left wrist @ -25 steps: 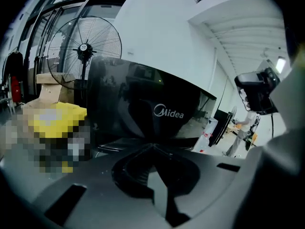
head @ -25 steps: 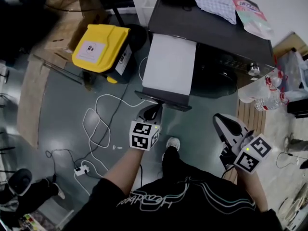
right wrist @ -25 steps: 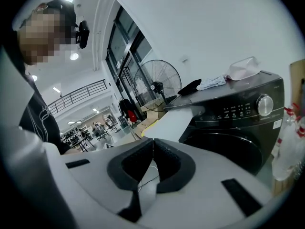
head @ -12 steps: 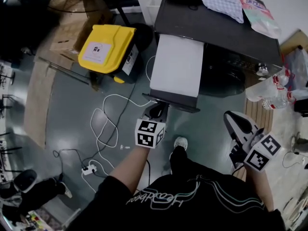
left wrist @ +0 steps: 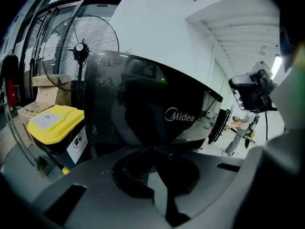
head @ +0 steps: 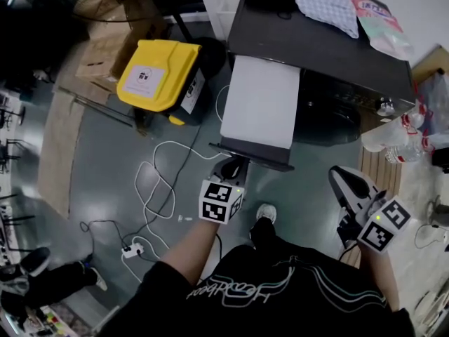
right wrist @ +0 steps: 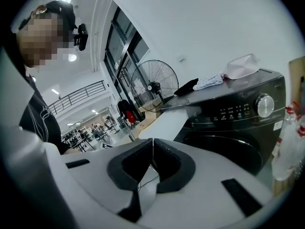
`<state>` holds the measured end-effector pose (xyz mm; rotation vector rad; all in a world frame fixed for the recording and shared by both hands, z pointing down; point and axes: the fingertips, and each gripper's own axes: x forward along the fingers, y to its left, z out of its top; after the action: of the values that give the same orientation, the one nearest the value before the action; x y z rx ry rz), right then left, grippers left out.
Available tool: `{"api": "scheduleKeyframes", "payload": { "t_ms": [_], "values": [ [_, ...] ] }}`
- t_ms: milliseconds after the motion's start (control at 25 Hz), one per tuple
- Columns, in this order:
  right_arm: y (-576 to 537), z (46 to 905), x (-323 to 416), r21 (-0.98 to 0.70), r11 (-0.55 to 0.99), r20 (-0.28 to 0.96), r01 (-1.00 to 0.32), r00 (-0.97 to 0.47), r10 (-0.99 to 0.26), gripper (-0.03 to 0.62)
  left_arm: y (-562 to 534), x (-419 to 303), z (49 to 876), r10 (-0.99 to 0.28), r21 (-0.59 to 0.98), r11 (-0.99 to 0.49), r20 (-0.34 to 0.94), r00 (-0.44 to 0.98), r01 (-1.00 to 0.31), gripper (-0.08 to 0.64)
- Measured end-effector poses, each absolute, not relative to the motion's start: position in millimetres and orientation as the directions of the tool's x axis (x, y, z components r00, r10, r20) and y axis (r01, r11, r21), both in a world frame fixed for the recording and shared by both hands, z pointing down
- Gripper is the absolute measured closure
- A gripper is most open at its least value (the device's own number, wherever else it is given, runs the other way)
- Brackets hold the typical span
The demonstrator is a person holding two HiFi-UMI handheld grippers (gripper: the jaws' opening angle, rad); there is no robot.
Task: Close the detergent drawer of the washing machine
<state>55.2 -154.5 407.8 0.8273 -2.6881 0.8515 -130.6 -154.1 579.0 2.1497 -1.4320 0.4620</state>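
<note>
The dark Midea washing machine [head: 330,55] has its detergent drawer [head: 261,100] pulled far out, white on top with a glossy dark front panel [head: 251,156]. My left gripper [head: 235,167] is shut with nothing between its pads, tips right at that front panel; whether they touch it I cannot tell. In the left gripper view the dark panel [left wrist: 143,104] fills the space just beyond the left gripper [left wrist: 152,148]. My right gripper [head: 344,180] hangs shut and empty to the right, apart from the machine. The right gripper view shows the right gripper [right wrist: 152,141], the drawer [right wrist: 167,120] and the machine's door [right wrist: 228,142].
A yellow-lidded bin [head: 158,76] stands left of the drawer. White cables [head: 158,181] and a power strip [head: 130,250] lie on the floor. A cloth [head: 326,5] and a pouch [head: 379,23] rest on the machine. Plastic bottles [head: 403,135] stand at its right. A fan [left wrist: 78,46] stands behind.
The head view has drifted a little. The left gripper stays at the drawer's front panel, and the drawer looks about as far out as before. The right gripper has hardly moved.
</note>
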Motion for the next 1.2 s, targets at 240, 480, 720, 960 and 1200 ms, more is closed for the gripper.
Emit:
{"api": "scheduleKeyframes", "payload": {
  "t_ms": [240,480,720,960,1200],
  "values": [
    [-159,417,59,-0.481,0.665,0.339,-0.572,-0.82,-0.461,0.564,-156,-130,570,-0.759,0.22,-0.311,0.529,0.381,-0.925,0.538],
    [-162,419,60,-0.479,0.661,0.333,-0.578,-0.816,-0.473,0.565,-157,-128,569,-0.742,0.221,-0.319,0.546,0.388,-0.922,0.538],
    [-166,417,71,-0.469,0.649,0.333,-0.598,-0.801,-0.497,0.565,-170,-129,565,-0.756,0.226,-0.296,0.538,0.372,-0.928,0.538],
    [-170,410,79,-0.459,0.637,0.322,-0.619,-0.784,-0.53,0.565,-184,-129,565,-0.751,0.216,-0.299,0.549,0.368,-0.93,0.538],
    [-165,406,84,-0.439,0.642,0.32,-0.629,-0.777,-0.542,0.565,-187,-128,568,-0.752,0.212,-0.29,0.553,0.359,-0.933,0.538]
  ]
}}
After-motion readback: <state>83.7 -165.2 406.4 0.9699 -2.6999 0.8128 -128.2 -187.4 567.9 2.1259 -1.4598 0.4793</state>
